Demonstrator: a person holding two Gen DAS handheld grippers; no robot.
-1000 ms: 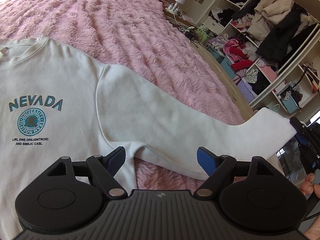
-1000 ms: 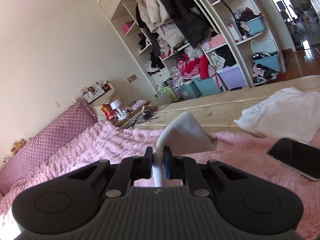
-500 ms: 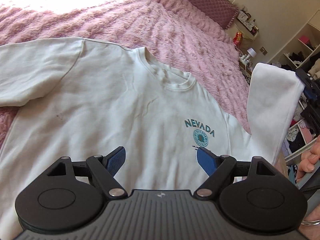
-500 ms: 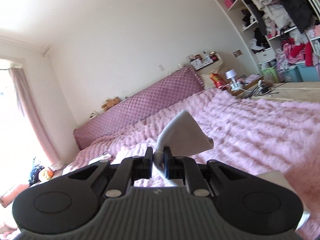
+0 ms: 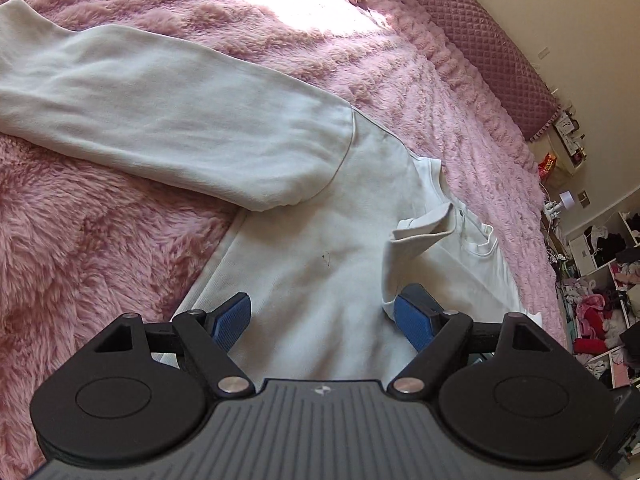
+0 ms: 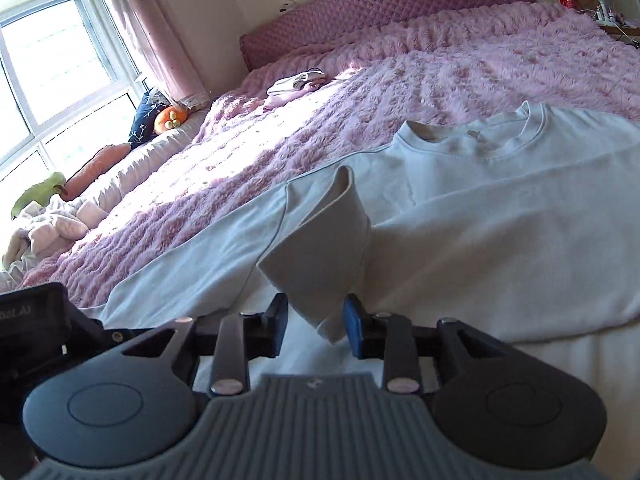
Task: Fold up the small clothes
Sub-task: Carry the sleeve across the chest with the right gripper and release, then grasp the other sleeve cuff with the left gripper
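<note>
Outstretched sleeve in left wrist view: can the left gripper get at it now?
Probably yes. The left gripper is open and empty, and the sleeve lies flat on the blanket with nothing covering it.

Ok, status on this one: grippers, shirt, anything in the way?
Left gripper open, empty, over the shirt. Right gripper jaws just opening, cuff between them, folded across the chest. Other sleeve flat. Nothing in the way.

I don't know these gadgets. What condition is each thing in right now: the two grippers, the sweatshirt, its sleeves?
Sweatshirt: flat on the pink blanket.
Folded sleeve's cuff: lying across the chest, between the right gripper's just-opened jaws.
Other sleeve: stretched out, unfolded.
Left gripper: open, empty.
</note>
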